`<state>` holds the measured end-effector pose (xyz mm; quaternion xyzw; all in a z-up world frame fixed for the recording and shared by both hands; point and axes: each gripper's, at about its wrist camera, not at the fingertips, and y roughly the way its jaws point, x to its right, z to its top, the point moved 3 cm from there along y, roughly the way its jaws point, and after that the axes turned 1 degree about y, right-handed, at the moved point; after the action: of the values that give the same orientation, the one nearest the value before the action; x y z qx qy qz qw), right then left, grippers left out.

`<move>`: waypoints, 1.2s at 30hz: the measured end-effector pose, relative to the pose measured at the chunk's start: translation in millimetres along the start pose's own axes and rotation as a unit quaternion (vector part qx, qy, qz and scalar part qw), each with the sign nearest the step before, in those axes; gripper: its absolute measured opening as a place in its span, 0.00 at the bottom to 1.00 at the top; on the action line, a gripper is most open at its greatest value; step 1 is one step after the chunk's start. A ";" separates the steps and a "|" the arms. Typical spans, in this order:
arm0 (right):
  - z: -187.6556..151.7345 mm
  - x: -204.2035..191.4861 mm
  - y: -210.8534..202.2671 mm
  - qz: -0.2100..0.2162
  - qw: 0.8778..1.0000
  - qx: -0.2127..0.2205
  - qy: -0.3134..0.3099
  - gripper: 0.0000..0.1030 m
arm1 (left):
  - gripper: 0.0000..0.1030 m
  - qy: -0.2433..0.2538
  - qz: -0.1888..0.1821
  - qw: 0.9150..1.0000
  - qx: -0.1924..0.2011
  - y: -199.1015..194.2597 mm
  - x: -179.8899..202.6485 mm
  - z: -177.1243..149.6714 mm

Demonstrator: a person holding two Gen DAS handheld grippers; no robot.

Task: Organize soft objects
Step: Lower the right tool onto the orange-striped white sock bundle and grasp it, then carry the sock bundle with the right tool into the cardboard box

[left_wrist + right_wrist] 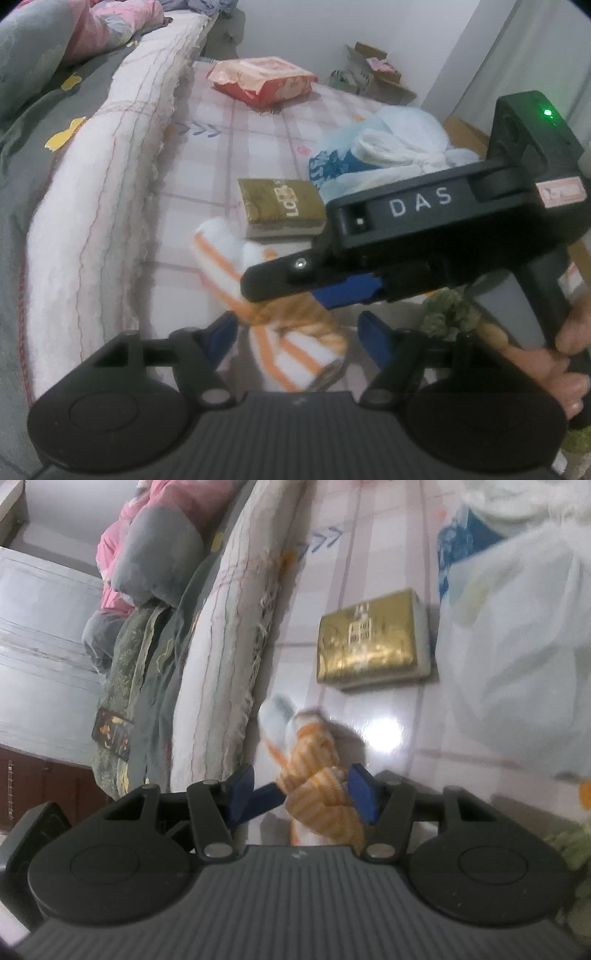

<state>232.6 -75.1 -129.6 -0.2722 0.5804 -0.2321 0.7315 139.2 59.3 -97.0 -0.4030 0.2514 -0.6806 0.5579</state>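
Orange-and-white striped terry cloth, a small rolled towel (280, 317), lies on the checked pink sheet (229, 140) just in front of a gold-wrapped box (280, 205), which serves as the landmark. Seen from the left wrist, the towel's long axis runs diagonally from the box's near left corner down toward the left gripper (295, 332). That gripper's blue pads (373, 332) stand wide apart on either side of the towel's near end without pressing it, so it holds nothing.

The right gripper (301, 794) comes in from the side of the box where a white plastic bag of soft goods (517, 646) sits. Its jaws are about half open around the towel's thick orange-striped middle. One pad (360, 794) touches the cloth; the other looks clear, with a blue finger of the left gripper crossing in front. Whether the cloth is truly pinched cannot be told, as the frame is blurred.

Judging from this, the right gripper is the nearer and better placed. It straddles the roll across its width, so a squeeze should catch it. A red-and-pink packet (262, 79) lies well beyond the box, and a white fringed blanket (110, 184) runs along the bedside left of it.
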 end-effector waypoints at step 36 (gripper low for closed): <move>-73.2 4.1 -153.4 0.102 0.981 0.167 0.010 0.37 | 0.60 0.142 -0.021 0.984 0.102 -81.5 124.6 12.4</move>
<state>158.4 -201.4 -43.2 -0.0832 0.5655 -0.2532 0.7805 97.5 -38.8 7.8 -0.2487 0.2487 -0.7643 0.5405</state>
